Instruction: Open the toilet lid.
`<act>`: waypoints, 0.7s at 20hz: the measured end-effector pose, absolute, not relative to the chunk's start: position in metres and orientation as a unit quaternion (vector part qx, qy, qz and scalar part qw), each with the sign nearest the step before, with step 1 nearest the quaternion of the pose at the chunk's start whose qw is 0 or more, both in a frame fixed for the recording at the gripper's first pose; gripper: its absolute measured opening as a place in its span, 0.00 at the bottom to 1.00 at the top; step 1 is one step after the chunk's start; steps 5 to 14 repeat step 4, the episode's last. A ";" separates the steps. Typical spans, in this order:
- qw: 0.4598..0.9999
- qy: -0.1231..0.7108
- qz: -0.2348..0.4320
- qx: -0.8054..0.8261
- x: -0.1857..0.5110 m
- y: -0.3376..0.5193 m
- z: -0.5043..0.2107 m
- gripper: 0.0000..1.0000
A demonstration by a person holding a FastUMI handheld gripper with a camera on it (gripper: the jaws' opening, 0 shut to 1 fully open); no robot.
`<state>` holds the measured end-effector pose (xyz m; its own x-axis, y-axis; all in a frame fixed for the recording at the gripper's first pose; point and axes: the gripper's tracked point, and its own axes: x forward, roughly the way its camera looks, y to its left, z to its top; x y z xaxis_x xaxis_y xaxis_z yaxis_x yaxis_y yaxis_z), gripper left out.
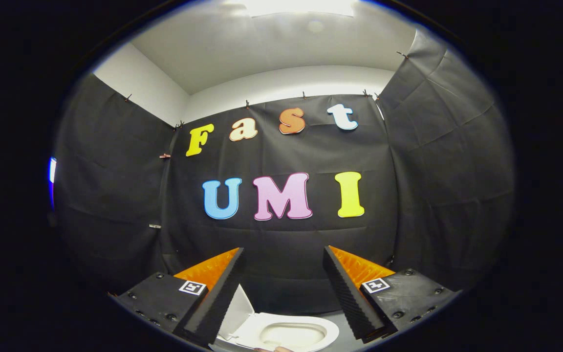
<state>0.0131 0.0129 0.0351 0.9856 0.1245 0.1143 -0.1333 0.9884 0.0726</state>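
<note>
Gripper [284, 283] open, empty | toilet lid [235, 308] raised | bowl [291, 335] exposed

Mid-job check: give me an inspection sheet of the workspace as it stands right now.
Surface: grey floor around the toilet.
Job's things: toilet sits below and between the fingers; the lid is raised, tilted up beside the left finger, and the bowl is exposed.
Clutter: a small rounded edge of something at the near rim of the bowl; cannot tell what it is.
Grippers: gripper open, fingers spread apart, holding nothing, raised above the toilet and aimed at the back wall.
Cables: nothing seen.
Surroundings: black cloth walls clipped up on three sides, white wall and lit ceiling above.
</note>
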 end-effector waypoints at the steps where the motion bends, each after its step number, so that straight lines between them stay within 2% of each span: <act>1: 0.996 -0.056 0.058 0.037 0.014 0.009 0.035 0.99; 14: 0.996 -0.063 0.046 0.039 0.013 0.002 0.039 0.99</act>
